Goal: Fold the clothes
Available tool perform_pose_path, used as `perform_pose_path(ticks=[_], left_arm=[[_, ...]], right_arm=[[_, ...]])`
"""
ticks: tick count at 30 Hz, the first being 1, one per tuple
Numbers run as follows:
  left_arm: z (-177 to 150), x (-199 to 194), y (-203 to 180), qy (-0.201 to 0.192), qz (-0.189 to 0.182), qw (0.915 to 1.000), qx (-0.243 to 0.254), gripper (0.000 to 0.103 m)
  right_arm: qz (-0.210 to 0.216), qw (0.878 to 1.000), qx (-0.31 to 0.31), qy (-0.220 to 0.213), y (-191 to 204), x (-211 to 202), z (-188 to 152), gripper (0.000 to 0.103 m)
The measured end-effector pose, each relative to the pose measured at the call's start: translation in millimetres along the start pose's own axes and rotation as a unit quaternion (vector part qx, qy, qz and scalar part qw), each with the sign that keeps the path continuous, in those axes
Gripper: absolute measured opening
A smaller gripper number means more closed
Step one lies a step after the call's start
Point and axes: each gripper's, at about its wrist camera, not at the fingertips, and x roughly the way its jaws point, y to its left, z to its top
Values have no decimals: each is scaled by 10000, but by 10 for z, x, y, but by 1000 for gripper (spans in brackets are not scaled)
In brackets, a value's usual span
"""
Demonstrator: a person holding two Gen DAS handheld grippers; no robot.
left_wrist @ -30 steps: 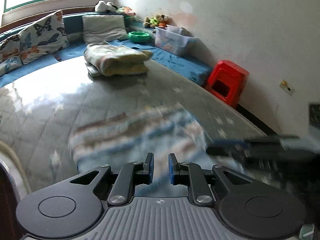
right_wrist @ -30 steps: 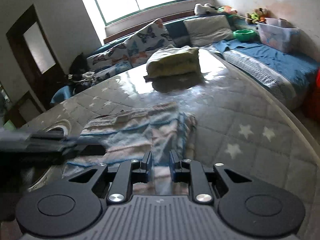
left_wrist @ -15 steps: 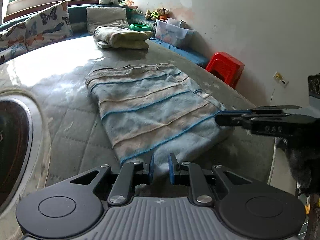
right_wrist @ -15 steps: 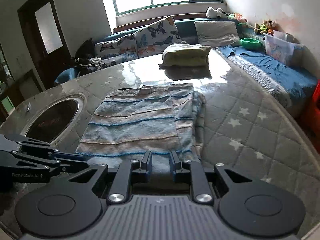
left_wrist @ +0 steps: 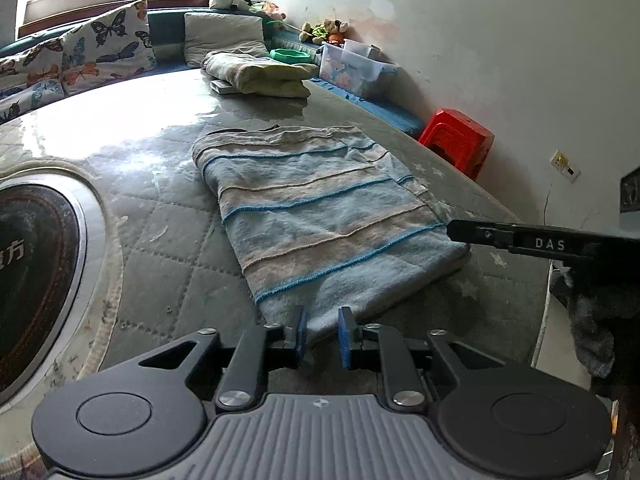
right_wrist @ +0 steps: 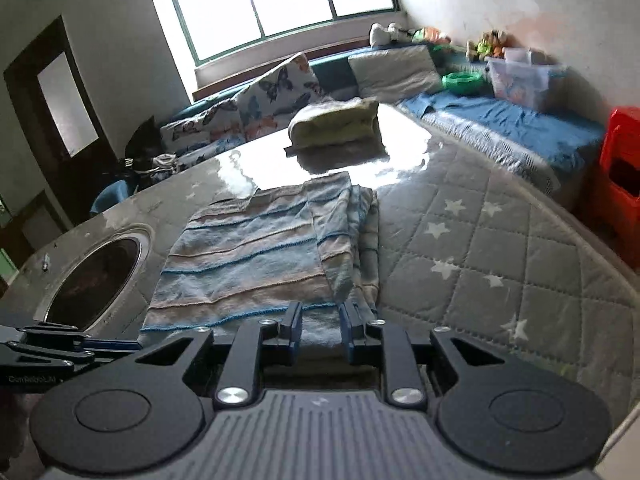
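Observation:
A blue and beige striped garment (left_wrist: 320, 216) lies folded flat on the grey quilted table (left_wrist: 160, 280). It also shows in the right wrist view (right_wrist: 256, 264), with a folded flap along its right side. My left gripper (left_wrist: 322, 336) is at the garment's near left corner, its jaws slightly apart with the cloth edge between them. My right gripper (right_wrist: 320, 330) is at the near right corner, its jaws likewise slightly apart over the hem. The right gripper's fingers (left_wrist: 520, 240) show at the right of the left wrist view.
A round dark inset (left_wrist: 32, 272) sits in the table at the left. A folded yellow-grey blanket (left_wrist: 260, 74) lies at the far side. Beyond are cushions (left_wrist: 108, 48), a clear plastic bin (left_wrist: 356, 68) and a red stool (left_wrist: 460, 140).
Both grippers pulled back toward the near table edge, drawing the garment out flat. Their jaws now stand a little wider at the near corners.

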Motion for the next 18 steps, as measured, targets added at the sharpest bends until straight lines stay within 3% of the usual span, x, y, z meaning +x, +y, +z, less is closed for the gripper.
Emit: perform_pose_path(ticks=[1, 3, 5, 10, 18], left_arm=[[-8, -21, -9, -15, 13, 10000, -8, 38], [-31, -60, -25, -31, 84, 10000, -8, 44], [-62, -86, -23, -14, 175, 9998, -33, 48], [-144, -152, 28, 36, 366, 9992, -160, 67], [-270, -279, 67, 16, 578, 9980, -269, 90]], right_arm=[[-58, 10000, -41, -44, 23, -20, -17, 41], [-155, 9998, -68, -104, 81, -49, -68, 45], [-181, 9997, -72, -124, 132, -67, -120, 55], [-200, 9995, -189, -123, 264, -98, -249, 76], [-199, 9994, -260, -124, 443, -186, -385, 95]])
